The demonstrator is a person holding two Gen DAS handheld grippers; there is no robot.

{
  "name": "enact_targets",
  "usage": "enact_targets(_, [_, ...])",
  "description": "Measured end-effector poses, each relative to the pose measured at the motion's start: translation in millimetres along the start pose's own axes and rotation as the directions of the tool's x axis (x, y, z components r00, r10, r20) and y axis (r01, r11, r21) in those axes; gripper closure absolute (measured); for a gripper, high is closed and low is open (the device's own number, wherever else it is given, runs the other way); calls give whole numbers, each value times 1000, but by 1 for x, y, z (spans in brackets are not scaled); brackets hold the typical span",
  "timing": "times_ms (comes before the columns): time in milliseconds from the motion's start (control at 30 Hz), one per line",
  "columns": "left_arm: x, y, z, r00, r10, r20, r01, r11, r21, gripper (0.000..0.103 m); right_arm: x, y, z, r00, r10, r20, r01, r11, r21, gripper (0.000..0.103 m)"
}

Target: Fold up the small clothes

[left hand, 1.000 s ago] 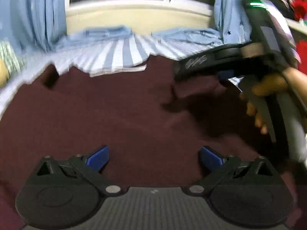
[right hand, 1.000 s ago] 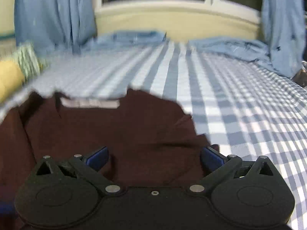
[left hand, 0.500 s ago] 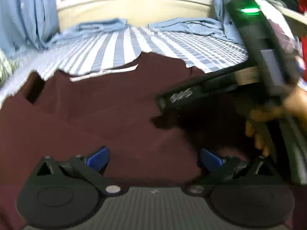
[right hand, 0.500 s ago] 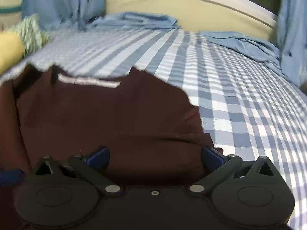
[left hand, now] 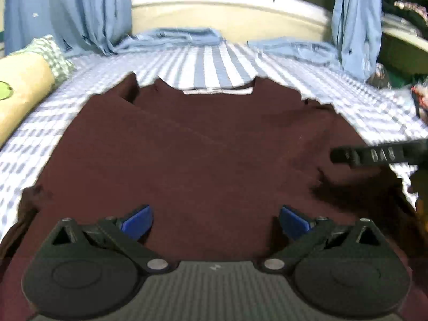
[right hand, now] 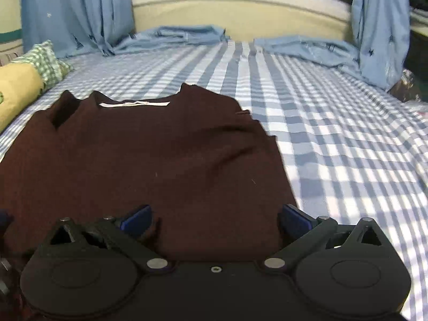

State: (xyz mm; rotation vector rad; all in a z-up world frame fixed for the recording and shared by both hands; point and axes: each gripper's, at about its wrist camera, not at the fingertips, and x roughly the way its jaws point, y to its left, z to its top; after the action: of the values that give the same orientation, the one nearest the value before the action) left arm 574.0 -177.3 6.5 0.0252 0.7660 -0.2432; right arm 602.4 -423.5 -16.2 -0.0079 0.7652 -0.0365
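A dark maroon garment [left hand: 203, 155] lies spread flat on the blue-checked bed, its neckline with a white band [left hand: 218, 91] at the far end. My left gripper [left hand: 215, 220] is open and empty, low over the garment's near part. My right gripper [right hand: 215, 220] is open and empty over the garment [right hand: 139, 160] near its right edge. The right gripper's black body [left hand: 379, 155] shows at the right edge of the left wrist view, above the cloth.
The checked bedsheet [right hand: 334, 133] stretches to the right and far side. Folded light blue clothes [right hand: 174, 36] lie by the wall under the window. A yellow bolster [left hand: 21, 91] with a green checked cloth [right hand: 45, 61] lies at the left. Blue curtains [left hand: 80, 10] hang behind.
Both grippers have pulled back toward the near side, so more of the garment shows. The right gripper has moved from the middle of the left wrist view to its right edge.
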Motion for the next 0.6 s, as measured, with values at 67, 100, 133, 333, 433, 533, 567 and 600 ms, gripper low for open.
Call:
enact_targets(67, [1,5,-1,1000,6,-8,-6,1000,-15,1,-6,-8,-14,1000,7,21,-7,1000,4,1])
enact_targets(100, [3,4,-4,1000,2,-24,-2,1000,-26,1,-4,-11,-19,1000,11,9,-11,1000,3,1])
enact_targets(133, [4,2,-7,999,-6,-43,5,999,-32,1,0,-13,-22,1000,3,-12,-3,1000,-6,1])
enact_targets(333, [1,-15,-26,998,54,-44,-51,997,55,1,9,-14,-28,999,-42,-20,42,998,-40,27])
enact_targets(433, [-4,-15,-25,998,49,-35,-47,998,42,1,0,-16,-28,993,-122,-9,121,992,-39,65])
enact_targets(533, [-21,-17,-22,995,81,53,-82,996,29,1,-18,-26,-32,996,-90,23,90,996,-7,41])
enact_targets(567, [-27,-18,-21,993,84,88,-87,996,26,1,-25,-28,-35,995,-87,51,87,996,7,16])
enact_targets(600, [-30,-21,-19,991,80,112,-83,996,30,1,-33,-31,-39,991,-92,94,91,996,20,7])
